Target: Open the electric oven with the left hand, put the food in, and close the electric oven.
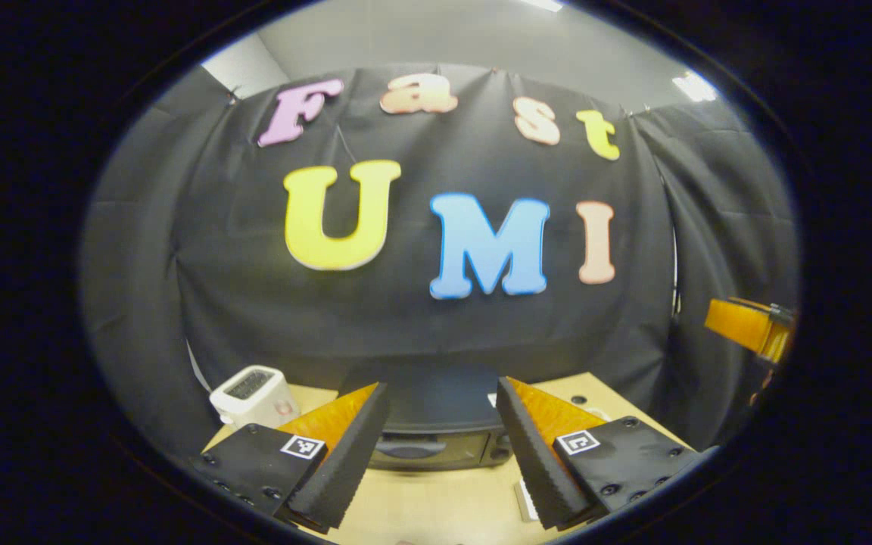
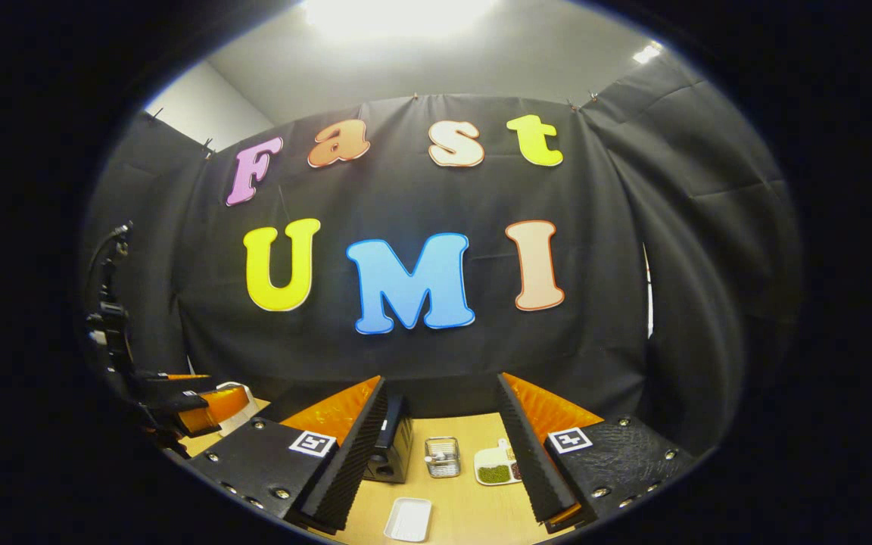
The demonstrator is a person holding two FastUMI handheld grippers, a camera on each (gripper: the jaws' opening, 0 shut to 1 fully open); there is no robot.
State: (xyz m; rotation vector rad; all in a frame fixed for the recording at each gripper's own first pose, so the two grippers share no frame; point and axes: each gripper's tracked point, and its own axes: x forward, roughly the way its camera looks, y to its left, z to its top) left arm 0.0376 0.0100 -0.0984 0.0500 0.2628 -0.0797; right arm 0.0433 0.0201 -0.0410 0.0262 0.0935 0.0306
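Observation:
A black electric oven [image 1: 436, 424] stands on the wooden table [image 1: 443, 507] straight ahead in the left gripper view, its door shut with the handle across the front. My left gripper [image 1: 442, 386] hovers open above and in front of it, holding nothing. In the right gripper view the oven's side [image 2: 397, 439] shows just past the left finger. To its right lie a small metal tray [image 2: 442, 456] with food and a white plate [image 2: 493, 465] with green food. My right gripper [image 2: 442, 381] hangs open and empty above them.
A white toaster [image 1: 254, 393] sits left of the oven. An empty white rectangular tray [image 2: 408, 519] lies near the table's front. The other gripper shows at the right edge [image 1: 750, 325] and at the left [image 2: 201, 405]. Black cloth walls close the booth.

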